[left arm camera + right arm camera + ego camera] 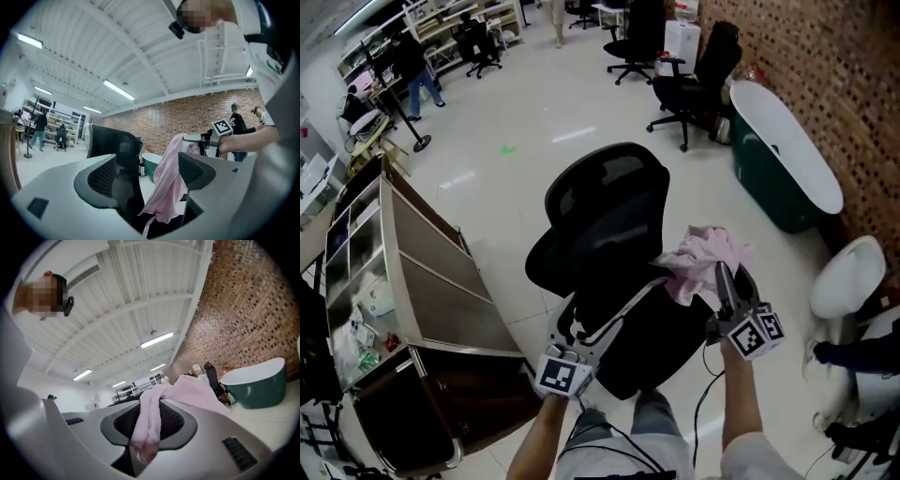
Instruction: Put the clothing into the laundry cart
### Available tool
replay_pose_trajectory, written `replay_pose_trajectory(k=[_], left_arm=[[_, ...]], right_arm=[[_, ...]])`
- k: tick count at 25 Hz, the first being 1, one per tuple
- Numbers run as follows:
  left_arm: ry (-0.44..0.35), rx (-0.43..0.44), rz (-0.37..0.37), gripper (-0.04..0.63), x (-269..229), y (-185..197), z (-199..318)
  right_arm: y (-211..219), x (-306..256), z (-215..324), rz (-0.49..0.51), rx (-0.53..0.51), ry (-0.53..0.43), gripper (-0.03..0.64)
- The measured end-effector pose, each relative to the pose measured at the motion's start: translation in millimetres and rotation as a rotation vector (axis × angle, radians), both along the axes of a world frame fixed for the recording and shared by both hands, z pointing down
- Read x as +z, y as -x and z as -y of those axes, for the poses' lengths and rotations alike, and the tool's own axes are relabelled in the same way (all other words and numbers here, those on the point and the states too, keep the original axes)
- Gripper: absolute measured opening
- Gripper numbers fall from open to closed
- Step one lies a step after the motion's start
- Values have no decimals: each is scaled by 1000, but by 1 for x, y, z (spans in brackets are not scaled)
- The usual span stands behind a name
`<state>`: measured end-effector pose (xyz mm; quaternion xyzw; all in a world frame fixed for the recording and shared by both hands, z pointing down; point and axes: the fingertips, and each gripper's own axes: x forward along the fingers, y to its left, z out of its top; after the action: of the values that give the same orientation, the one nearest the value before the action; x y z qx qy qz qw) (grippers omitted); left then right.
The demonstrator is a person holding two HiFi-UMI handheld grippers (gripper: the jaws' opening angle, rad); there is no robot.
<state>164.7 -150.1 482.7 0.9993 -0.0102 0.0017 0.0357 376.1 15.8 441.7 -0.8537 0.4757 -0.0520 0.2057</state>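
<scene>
A pink garment [705, 258] hangs bunched over the seat of a black office chair [609, 216]. My right gripper [724, 277] is shut on the garment's upper edge. In the right gripper view the cloth [150, 423] is pinched between the jaws of that gripper [147, 427] and trails out forward. My left gripper [649, 284] reaches over the chair seat from the lower left, its jaws apart and empty. In the left gripper view the garment [168, 183] dangles beyond the open gripper [145, 176]. A green tub-shaped cart with a white lining [783, 159] stands by the brick wall at right.
A wooden shelf cabinet [403, 281] stands at left. More black office chairs [694, 84] sit behind the cart, by the brick wall [853, 84]. A white rounded object [848, 277] is at the right edge. People stand far off at the back left.
</scene>
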Motion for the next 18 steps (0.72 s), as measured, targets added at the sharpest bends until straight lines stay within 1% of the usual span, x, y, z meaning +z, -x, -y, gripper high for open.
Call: replay_pose_trajectory(k=[2,5,8,11,13,15,18], left_arm=[[-7,-3,-16,397,-17,7,2],[-75,-31,-52,397,-22,23,14],[-77,-61,-74,397,-38,35,21],[-79,-87,-88,397,-48,47,25],[-85,-107,-108,397,-57,56,27],[-91,-123,-122,397,-66,65,29],[-98,-155,-120,397,-71,80,35]], right_arm=[[11,-51,-8,-67,-10,-81,115],[28,-118,-16,-159,-38,-176,115],[42,-166,-17,-226,-51,-211,115],[52,-199,-12,-264,-89,-253,115],[60,-219,-4,-280,-141,-299,114],[74,-244,6,-303,-233,-368,113],[97,-297,11,-383,-332,-465,112]])
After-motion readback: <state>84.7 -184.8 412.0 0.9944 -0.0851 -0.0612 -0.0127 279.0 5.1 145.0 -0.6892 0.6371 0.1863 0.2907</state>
